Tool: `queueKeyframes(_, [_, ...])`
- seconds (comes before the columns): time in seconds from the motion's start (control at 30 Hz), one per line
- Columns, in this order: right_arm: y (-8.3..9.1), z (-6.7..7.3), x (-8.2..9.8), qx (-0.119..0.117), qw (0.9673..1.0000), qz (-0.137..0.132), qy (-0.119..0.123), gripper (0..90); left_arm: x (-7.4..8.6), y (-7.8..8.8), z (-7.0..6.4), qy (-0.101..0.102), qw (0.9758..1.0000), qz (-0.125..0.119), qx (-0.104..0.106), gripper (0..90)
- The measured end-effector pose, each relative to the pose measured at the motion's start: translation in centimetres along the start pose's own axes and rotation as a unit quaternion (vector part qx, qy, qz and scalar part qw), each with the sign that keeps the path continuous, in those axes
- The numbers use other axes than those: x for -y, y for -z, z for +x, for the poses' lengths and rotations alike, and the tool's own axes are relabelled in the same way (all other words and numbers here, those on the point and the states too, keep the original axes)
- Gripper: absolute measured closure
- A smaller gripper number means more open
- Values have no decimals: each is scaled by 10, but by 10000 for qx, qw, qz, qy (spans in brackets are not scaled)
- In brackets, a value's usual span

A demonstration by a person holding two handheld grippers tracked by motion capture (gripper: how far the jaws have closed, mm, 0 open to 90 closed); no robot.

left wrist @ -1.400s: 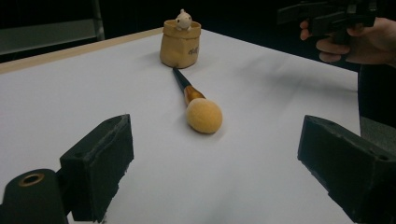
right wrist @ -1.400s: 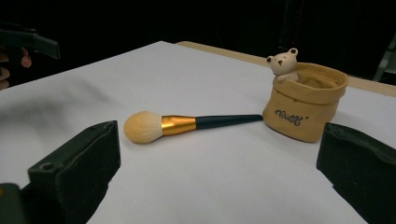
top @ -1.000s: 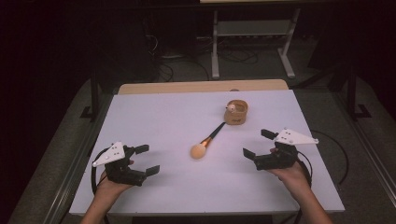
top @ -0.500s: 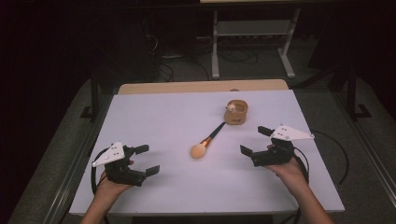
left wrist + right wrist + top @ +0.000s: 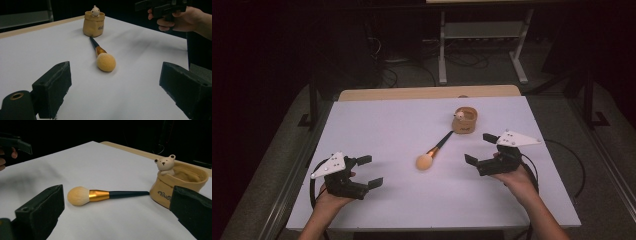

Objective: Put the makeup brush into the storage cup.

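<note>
Right now the makeup brush [image 5: 435, 151] lies flat near the middle of the white table [image 5: 377, 125], its dark handle tip touching or just short of the tan bear pot [image 5: 465, 120] and its fluffy head pointing toward the person. Both the left gripper [image 5: 368, 171] and the right gripper [image 5: 480, 148] hover with jaws wide apart, holding nothing, the right one nearer the brush. Likely light and stiff along the handle, the brush has soft bristles that would crush; the gold ferrule [image 5: 99, 195] or the slim, possibly slippery handle just behind it looks the best place to pinch.
</note>
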State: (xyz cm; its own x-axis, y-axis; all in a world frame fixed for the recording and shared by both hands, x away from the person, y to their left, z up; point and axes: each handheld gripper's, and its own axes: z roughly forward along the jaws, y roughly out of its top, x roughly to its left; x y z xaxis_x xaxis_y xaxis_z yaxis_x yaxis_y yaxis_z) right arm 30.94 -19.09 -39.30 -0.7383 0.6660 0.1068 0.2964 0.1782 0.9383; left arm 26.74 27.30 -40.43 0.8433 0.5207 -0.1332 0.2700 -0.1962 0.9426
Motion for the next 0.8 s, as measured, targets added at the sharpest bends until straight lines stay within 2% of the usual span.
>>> queueKeyframes(0.23, [-9, 1, -6, -75, 9999, 5, 86, 0, 0, 0, 0, 0, 10000, 37, 20, 99])
queueKeyframes(0.8, [-30, -1, -16, -316, 9990, 227, 201, 0, 0, 1, 0, 2, 10000, -2, 8, 99])
